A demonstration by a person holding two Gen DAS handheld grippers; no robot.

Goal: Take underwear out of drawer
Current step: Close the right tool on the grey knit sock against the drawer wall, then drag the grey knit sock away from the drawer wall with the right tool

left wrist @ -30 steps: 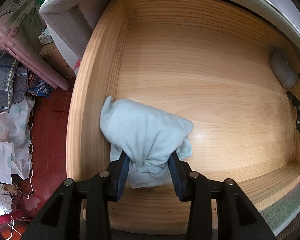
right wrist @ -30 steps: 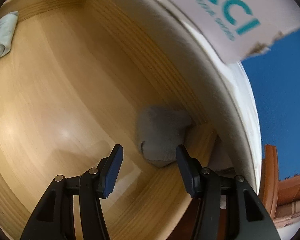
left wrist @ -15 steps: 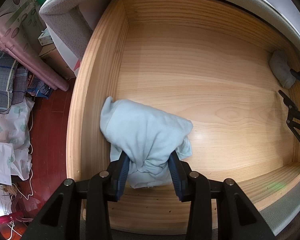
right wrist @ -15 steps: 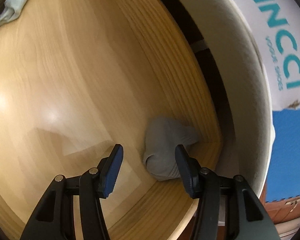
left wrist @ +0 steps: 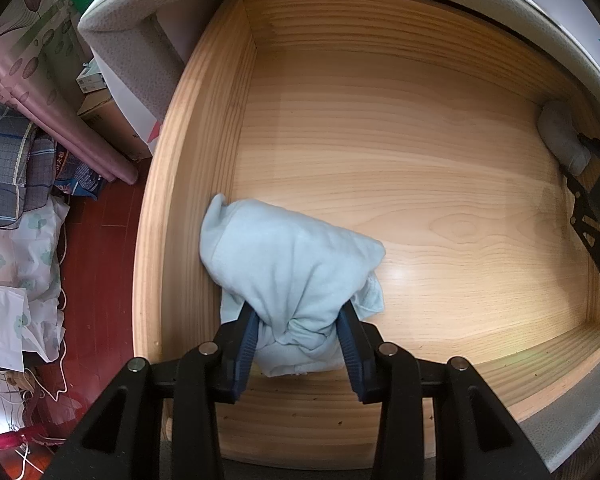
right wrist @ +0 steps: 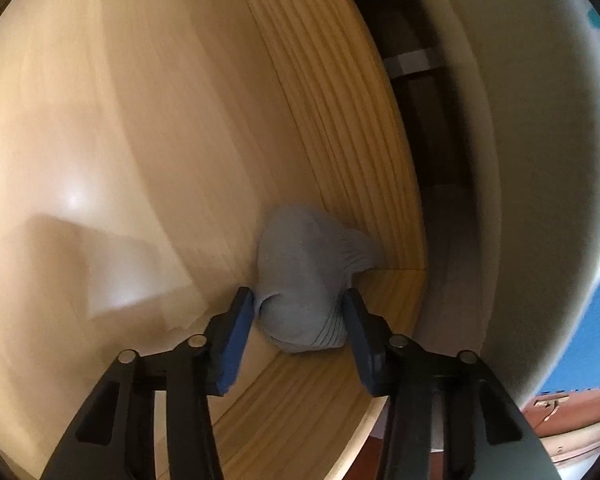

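A wide, pale pine drawer [left wrist: 400, 168] stands pulled out, with two bundles of underwear lying on its smooth wooden floor at opposite ends. The left gripper [left wrist: 298, 342] points almost straight down near the drawer's front left corner, and its blue-padded jaws are clamped on a crumpled light blue cotton pair of underwear [left wrist: 288, 264]; the cloth bulges up and out from between the pads, drapes onto the drawer floor, and one pointed fold touches the left side wall. At the far end, a small rolled grey ribbed pair of underwear [right wrist: 308, 276] sits tucked into the back right corner, against the ridged back wall and beside the right side wall. The right gripper [right wrist: 300, 320] reaches in at a slant, and its jaws are closing with that grey bundle between them; the blue pads stand right at its two sides, apparently touching the cloth. From the left wrist view the same grey bundle shows at the right edge with the dark frame of the right gripper at it. Outside the drawer's left side, dark red floorboards [left wrist: 96, 264] carry patterned bedding and cardboard boxes.
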